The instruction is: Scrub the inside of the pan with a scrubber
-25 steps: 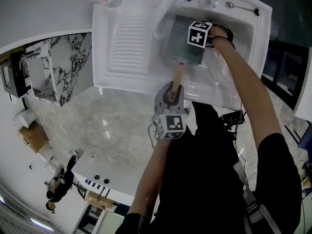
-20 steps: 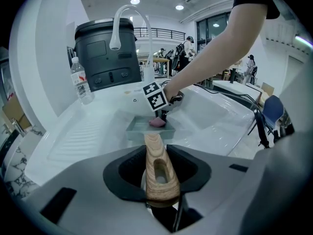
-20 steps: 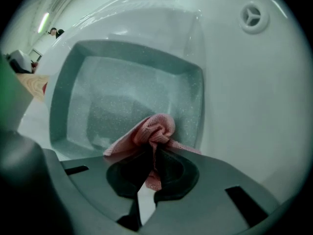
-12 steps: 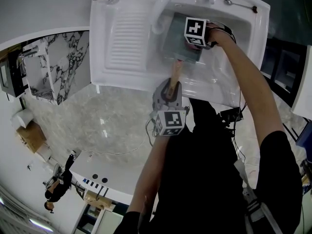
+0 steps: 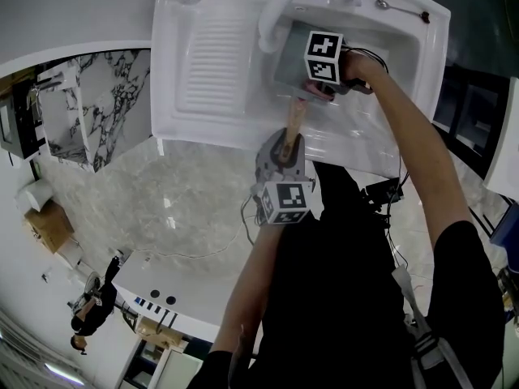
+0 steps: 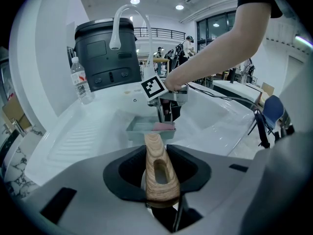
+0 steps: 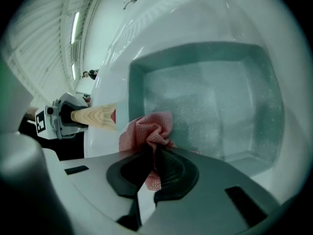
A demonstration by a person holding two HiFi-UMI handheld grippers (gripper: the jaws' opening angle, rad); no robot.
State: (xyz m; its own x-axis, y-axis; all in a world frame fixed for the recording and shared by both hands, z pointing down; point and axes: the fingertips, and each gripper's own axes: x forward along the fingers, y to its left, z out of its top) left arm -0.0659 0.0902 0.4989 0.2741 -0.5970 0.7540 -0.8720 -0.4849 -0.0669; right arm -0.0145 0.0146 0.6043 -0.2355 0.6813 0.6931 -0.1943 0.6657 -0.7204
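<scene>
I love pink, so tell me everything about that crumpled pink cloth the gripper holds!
The crumpled pink mesh scrubber looks like soft netted fabric, bunched into folds. The right gripper pinches it between dark jaws, and the bunch sticks out ahead. It sits against the square grey-green pan, at the wall nearest the wooden handle.

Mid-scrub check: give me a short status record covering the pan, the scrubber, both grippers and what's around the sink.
pan: square grey-green metal pan, lying in the white sink basin
handle: light wooden handle, pointing toward the person
left gripper: shut on the light wooden handle
right gripper: shut on the pink mesh scrubber
scrubber position: at the pan's handle-side edge; contact with the inside unclear
nearby: metal spoon on the sink rim; clear plastic bottle beside the drainboard
</scene>
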